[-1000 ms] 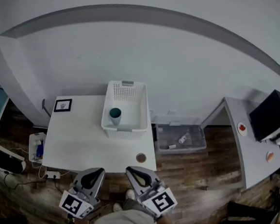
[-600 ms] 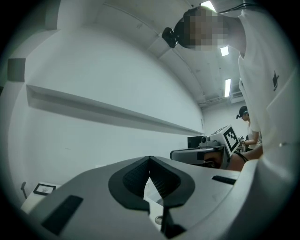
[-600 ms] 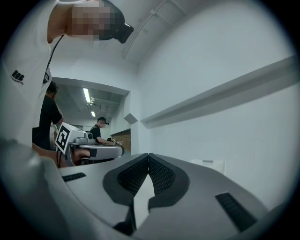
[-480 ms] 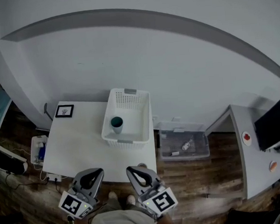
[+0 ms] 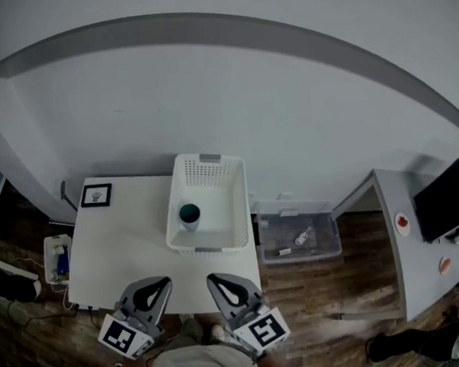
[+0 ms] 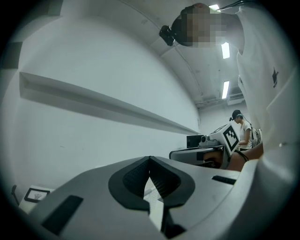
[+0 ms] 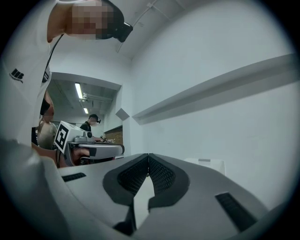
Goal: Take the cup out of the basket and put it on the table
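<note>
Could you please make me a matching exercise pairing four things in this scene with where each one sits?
Things:
1. cup
2. basket
3. framed picture
4. clear bin

Places:
A. on the floor beside the table
B. table's far left corner
C. inside the basket
D. table's right half

Pairs: 1-C, 2-D, 3-B, 4-A

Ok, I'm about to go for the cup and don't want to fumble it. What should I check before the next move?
1. The cup stands upright inside the basket: ok.
2. The left gripper is empty: ok, jaws together on nothing.
3. The right gripper is open for the grasp: not ok, jaws together.
4. Bare table beside the basket for setting down: ok.
5. Grippers close to the cup: not ok, both hang short of the table's near edge.
</note>
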### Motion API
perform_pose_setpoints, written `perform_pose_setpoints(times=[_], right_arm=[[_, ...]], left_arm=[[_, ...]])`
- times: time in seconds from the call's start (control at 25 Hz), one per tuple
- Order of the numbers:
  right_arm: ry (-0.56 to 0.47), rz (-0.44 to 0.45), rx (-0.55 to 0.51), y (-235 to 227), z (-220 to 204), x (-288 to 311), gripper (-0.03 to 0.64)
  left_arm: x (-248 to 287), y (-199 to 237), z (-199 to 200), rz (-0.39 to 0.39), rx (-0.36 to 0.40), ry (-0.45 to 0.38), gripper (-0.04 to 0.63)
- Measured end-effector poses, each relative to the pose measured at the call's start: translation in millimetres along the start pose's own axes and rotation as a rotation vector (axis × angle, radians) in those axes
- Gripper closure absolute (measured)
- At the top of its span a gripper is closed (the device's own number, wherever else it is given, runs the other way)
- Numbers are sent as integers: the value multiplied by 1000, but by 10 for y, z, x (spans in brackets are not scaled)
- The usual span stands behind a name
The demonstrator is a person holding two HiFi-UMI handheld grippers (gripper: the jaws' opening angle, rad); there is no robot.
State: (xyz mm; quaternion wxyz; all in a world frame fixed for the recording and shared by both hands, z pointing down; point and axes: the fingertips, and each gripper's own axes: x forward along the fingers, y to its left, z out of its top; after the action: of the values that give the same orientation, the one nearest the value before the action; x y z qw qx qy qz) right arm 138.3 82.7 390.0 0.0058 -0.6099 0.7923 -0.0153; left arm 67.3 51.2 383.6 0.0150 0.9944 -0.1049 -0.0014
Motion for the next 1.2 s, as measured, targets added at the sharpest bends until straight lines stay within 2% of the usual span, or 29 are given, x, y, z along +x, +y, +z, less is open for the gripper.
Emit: perform_pose_setpoints(times=[0.68,0.88,1.2], right_arm=[[45,-130,9,-271,-63,728,606],[63,-132,-1,-368,-66,843,606],[102,-72,-45,-553,-148,1049,606]], left_arm=[[290,800,-35,-111,-36,-2,594],[386,934,-60,-112,-51,3,594],[559,1093,-139,-80,-56,25,594]])
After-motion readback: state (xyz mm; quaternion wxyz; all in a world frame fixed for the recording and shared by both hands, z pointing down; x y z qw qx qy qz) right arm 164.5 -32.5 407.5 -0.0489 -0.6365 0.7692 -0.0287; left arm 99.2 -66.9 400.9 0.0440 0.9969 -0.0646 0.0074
